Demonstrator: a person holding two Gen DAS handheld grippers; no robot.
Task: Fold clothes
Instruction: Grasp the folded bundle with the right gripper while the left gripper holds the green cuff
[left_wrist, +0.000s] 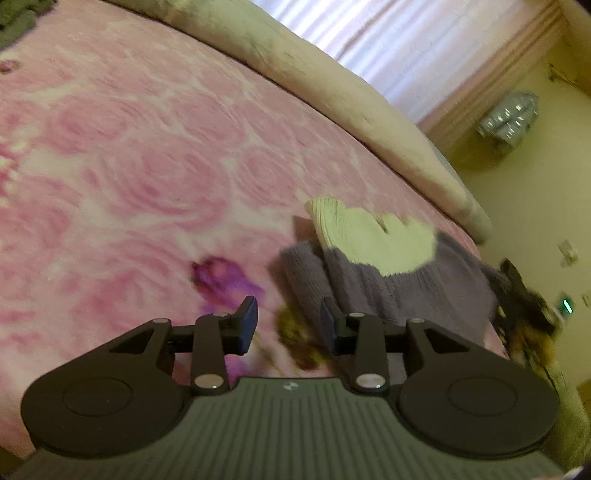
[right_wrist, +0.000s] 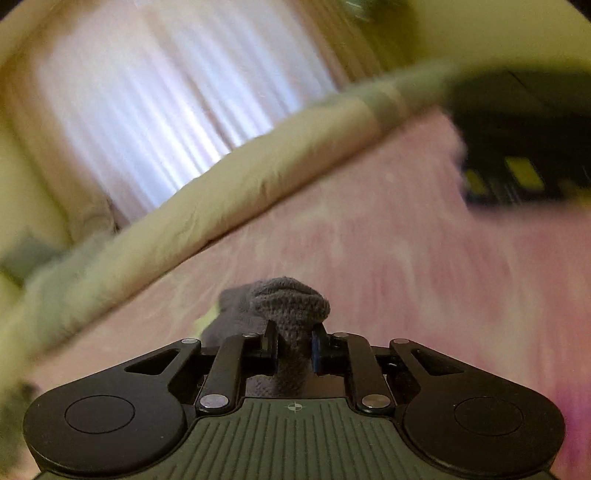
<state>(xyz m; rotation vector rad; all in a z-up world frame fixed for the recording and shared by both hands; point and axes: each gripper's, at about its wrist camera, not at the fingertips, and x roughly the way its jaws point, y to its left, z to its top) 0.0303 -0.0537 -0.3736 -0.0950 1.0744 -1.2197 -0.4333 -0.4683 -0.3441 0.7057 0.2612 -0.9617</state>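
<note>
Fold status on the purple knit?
Done: nothing clearly finished. In hand: right hand-held gripper is shut on a bunch of the purple knit; left hand-held gripper is open beside the garment on the pink blanket. Left: the fold itself.

Blanket (left_wrist: 147, 155) pink with white rose pattern. Sweater (left_wrist: 406, 280) grey-purple knit with a cream patch; bedding roll (left_wrist: 332, 85) beige. Curtain (right_wrist: 166, 110) pale, striped.

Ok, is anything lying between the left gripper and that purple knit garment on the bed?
Nothing visible does. The left gripper is open over bare pink blanket, with the purple garment just beyond its right finger. The right gripper already pinches a fold.
</note>
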